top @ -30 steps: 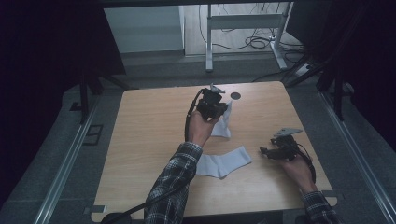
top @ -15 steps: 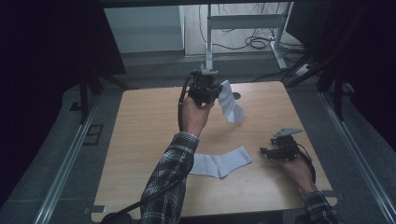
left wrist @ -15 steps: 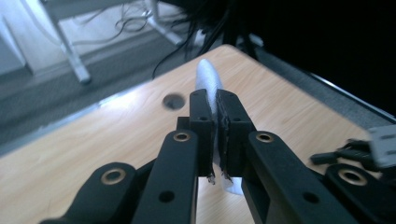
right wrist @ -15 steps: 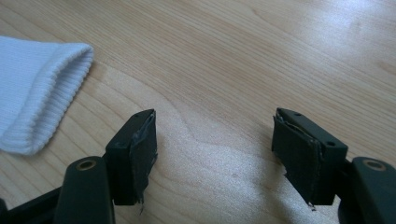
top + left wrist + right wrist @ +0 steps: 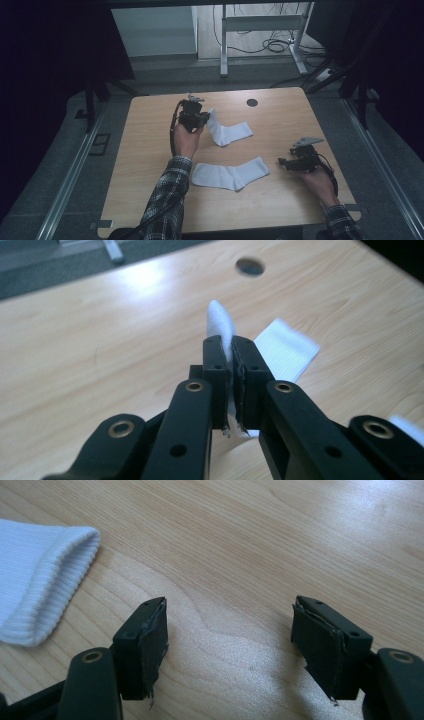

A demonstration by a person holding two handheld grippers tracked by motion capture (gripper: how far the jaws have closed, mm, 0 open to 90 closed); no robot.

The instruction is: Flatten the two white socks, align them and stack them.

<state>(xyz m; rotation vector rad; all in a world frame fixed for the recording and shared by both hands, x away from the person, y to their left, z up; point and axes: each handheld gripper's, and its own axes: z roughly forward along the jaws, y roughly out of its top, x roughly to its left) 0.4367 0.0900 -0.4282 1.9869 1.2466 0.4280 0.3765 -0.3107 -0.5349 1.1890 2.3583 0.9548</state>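
Observation:
Two white socks are on the wooden table (image 5: 150, 150). My left gripper (image 5: 199, 118) (image 5: 231, 347) is shut on the toe end of the far sock (image 5: 227, 131) (image 5: 220, 327); the rest of that sock lies on the table to the gripper's right, its ribbed cuff (image 5: 287, 347) flat on the wood. The near sock (image 5: 230, 174) lies flat in the middle of the table. Its ribbed cuff (image 5: 45, 575) sits just left of my right gripper (image 5: 284, 163) (image 5: 230, 630), which rests low over bare wood, open, with nothing between its fingers.
A dark round hole (image 5: 252, 102) (image 5: 249, 266) sits in the table near its far edge. Behind the table stand a white frame's legs (image 5: 224, 45) and cables on the floor. Rails run along both sides of the table.
My left gripper has come down and toward me from high over the far edge, laying the hanging sock on the table. The right gripper and the near sock have stayed put.

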